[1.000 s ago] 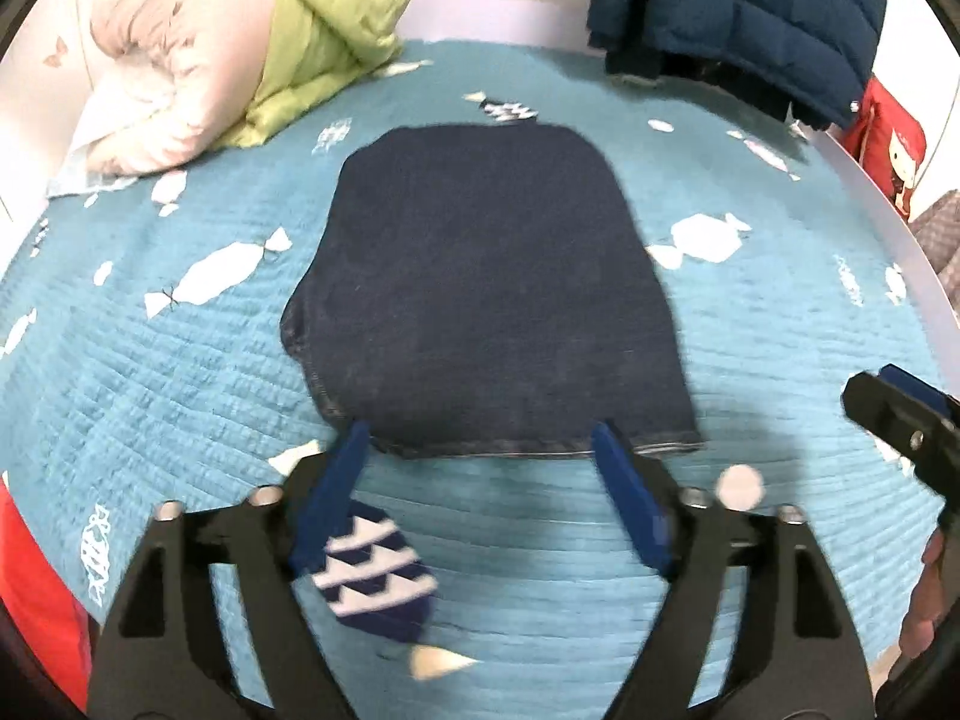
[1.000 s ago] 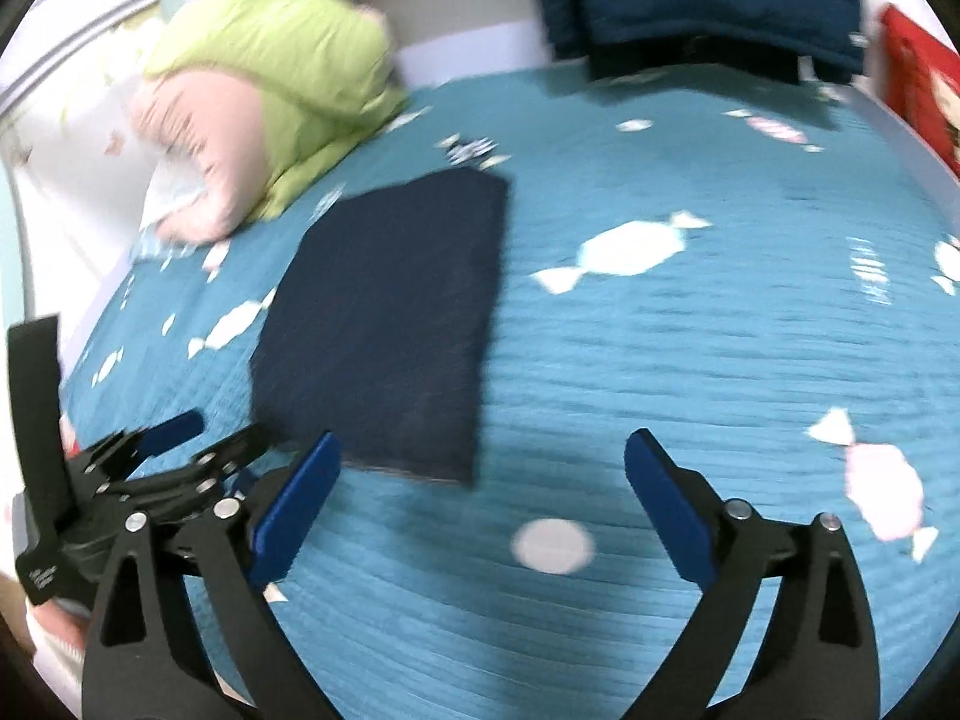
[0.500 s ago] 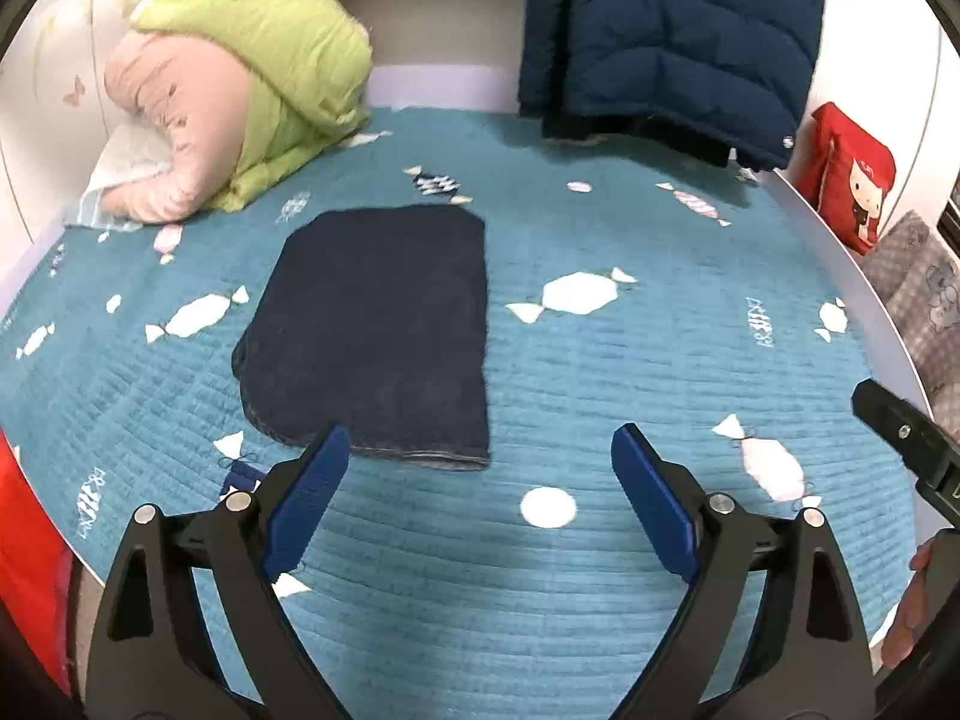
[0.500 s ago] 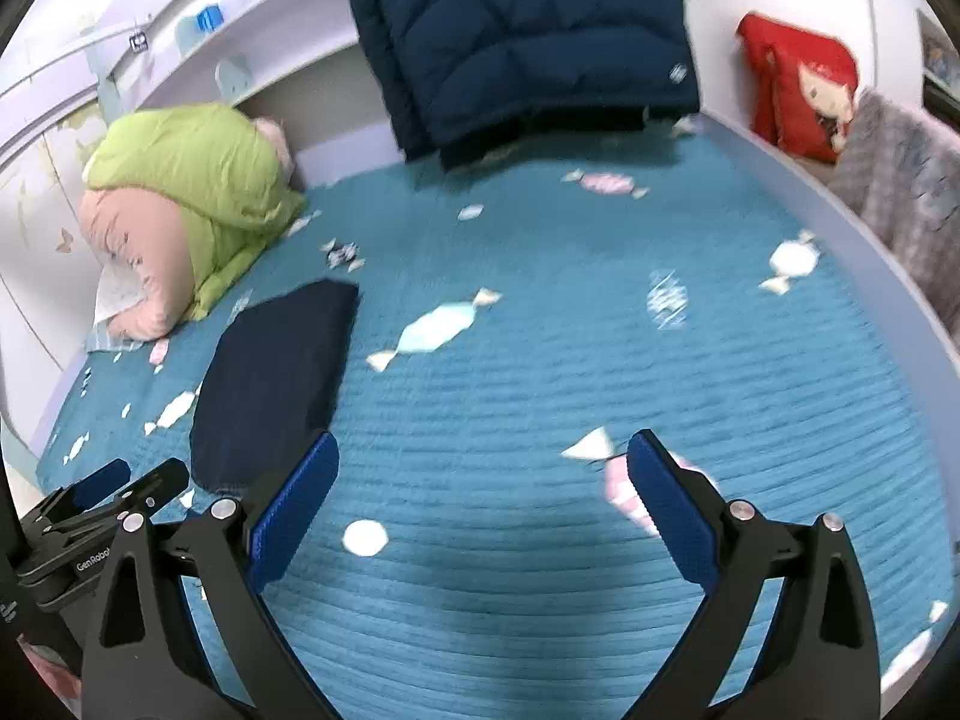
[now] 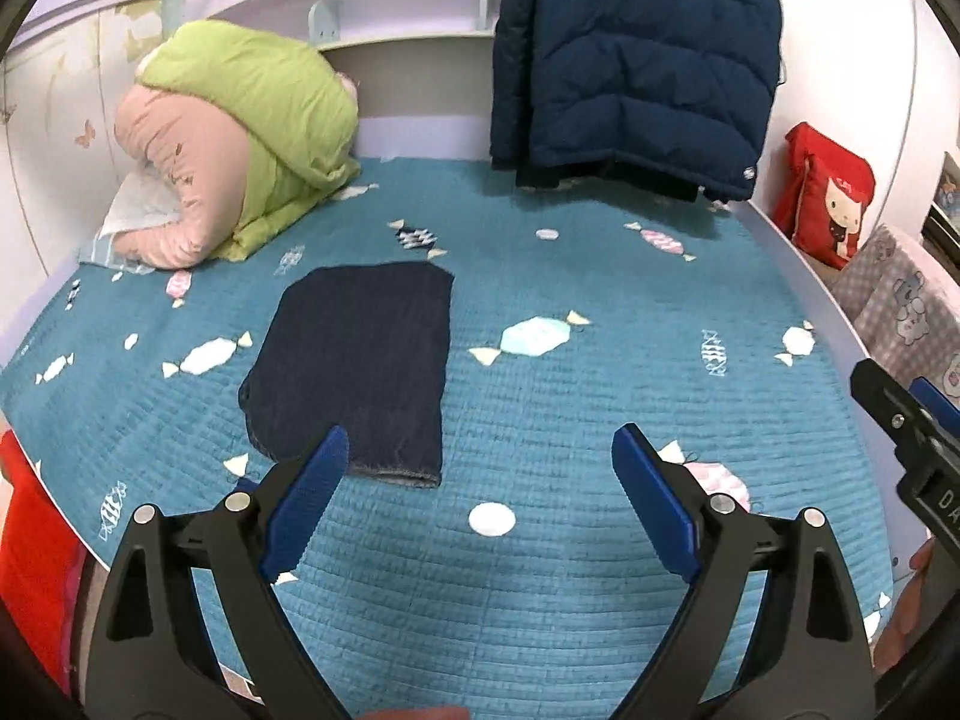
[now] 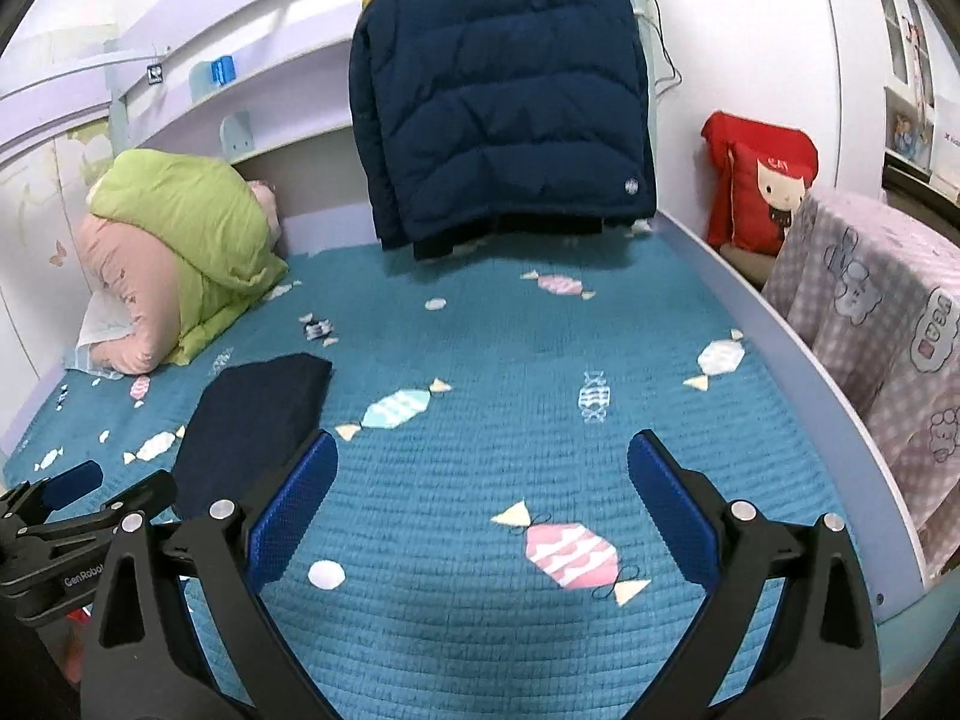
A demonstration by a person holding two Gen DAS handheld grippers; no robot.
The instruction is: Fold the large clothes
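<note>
A dark navy garment (image 5: pixel 360 360) lies folded into a flat rectangle on the teal bedspread (image 5: pixel 600 396). In the right wrist view the same garment (image 6: pixel 252 426) sits at the left. My left gripper (image 5: pixel 480 495) is open and empty, held above the bed's near edge, just short of the garment's hem. My right gripper (image 6: pixel 483 504) is also open and empty, over bare bedspread to the right of the garment. The left gripper's body (image 6: pixel 66 516) shows at the lower left of the right wrist view. The right gripper's body (image 5: pixel 906 420) shows at the right edge of the left wrist view.
A navy and yellow puffer jacket (image 6: pixel 504 102) hangs at the head of the bed. A green and pink rolled duvet (image 5: pixel 240 138) lies at the back left. A red cushion (image 6: pixel 762 186) and a checked blanket (image 6: pixel 882 324) stand along the right rail.
Both grippers have pulled back and risen from the folded garment, so it looks smaller and farther away. The right wrist view has swung right toward the jacket and the bed rail.
</note>
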